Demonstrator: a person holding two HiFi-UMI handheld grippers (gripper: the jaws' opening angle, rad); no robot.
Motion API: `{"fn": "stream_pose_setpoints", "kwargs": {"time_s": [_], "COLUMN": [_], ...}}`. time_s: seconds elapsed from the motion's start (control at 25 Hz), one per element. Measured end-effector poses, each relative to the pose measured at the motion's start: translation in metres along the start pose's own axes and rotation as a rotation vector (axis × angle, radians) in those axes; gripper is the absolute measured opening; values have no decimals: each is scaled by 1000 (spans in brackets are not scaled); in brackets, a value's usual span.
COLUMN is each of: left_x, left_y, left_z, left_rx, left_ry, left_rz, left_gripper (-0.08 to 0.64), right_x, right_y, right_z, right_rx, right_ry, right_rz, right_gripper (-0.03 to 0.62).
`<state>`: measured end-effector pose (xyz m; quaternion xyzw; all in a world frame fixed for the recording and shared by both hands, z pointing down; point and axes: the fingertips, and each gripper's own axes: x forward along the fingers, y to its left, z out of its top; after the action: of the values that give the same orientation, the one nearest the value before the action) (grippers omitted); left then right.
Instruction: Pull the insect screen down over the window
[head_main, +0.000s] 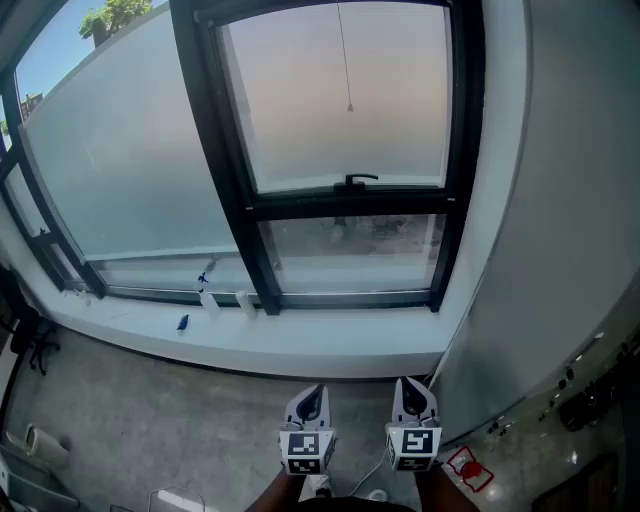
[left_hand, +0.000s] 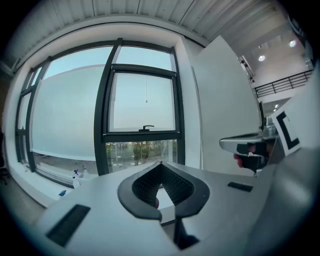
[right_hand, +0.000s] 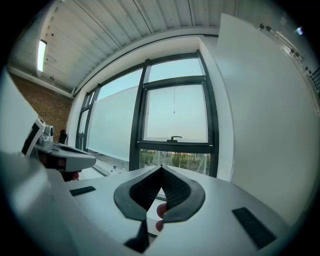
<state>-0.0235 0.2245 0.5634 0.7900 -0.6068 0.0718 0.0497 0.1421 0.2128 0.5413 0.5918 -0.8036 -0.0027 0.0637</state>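
Both claws are pressed together with nothing between them. The left claw (head_main: 312, 392) and the right claw (head_main: 411, 386) sit side by side at 6 o'clock in the head view. They point roughly level toward the black-framed window (head_main: 232, 170) and are well apart from it.

The thing to go for is the thin pull cord with a small bead at its end (head_main: 349, 107). It hangs in front of the upper pane at 12 o'clock from the claws, above the black lever handle (head_main: 355, 181) on the cross bar. The insect screen itself cannot be made out. I judge it is rolled up at the top of the frame, where the cord comes from, so the pull is not yet begun.

To do the step well, one claw would rise to the bead, spread before it arrives, and close on the cord just above the bead, so the bead stops it slipping through. The right claw looks nearer in line. The pull should then run straight down along the pane, slow and even, since a sideways tug may jam the screen. The path down should pass clear of the handle and of the white spray bottles (head_main: 208, 298) on the pale sill (head_main: 330, 352) at 10 o'clock.
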Motion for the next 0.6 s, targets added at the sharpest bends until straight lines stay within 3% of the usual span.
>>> {"fn": "stream_pose_setpoints", "kwargs": {"time_s": [0.16,0.48,0.6], "left_x": [-1,-5,-2], "left_y": [-4,-17,-6], "left_z": [-2,4,8], "left_rx": [8,-45,-10], "left_ry": [-3,34,10], "left_rz": [-3,-46,-7], "left_gripper": [2,3,3], "right_x": [-2,3,7], "right_y": [0,-8,-14], "right_z": [3,1,2], "right_rx": [2,3,-9], "right_ry": [-21,-21,-22], "right_rz": [10,-8,-33], "right_gripper": [3,3,3]}}
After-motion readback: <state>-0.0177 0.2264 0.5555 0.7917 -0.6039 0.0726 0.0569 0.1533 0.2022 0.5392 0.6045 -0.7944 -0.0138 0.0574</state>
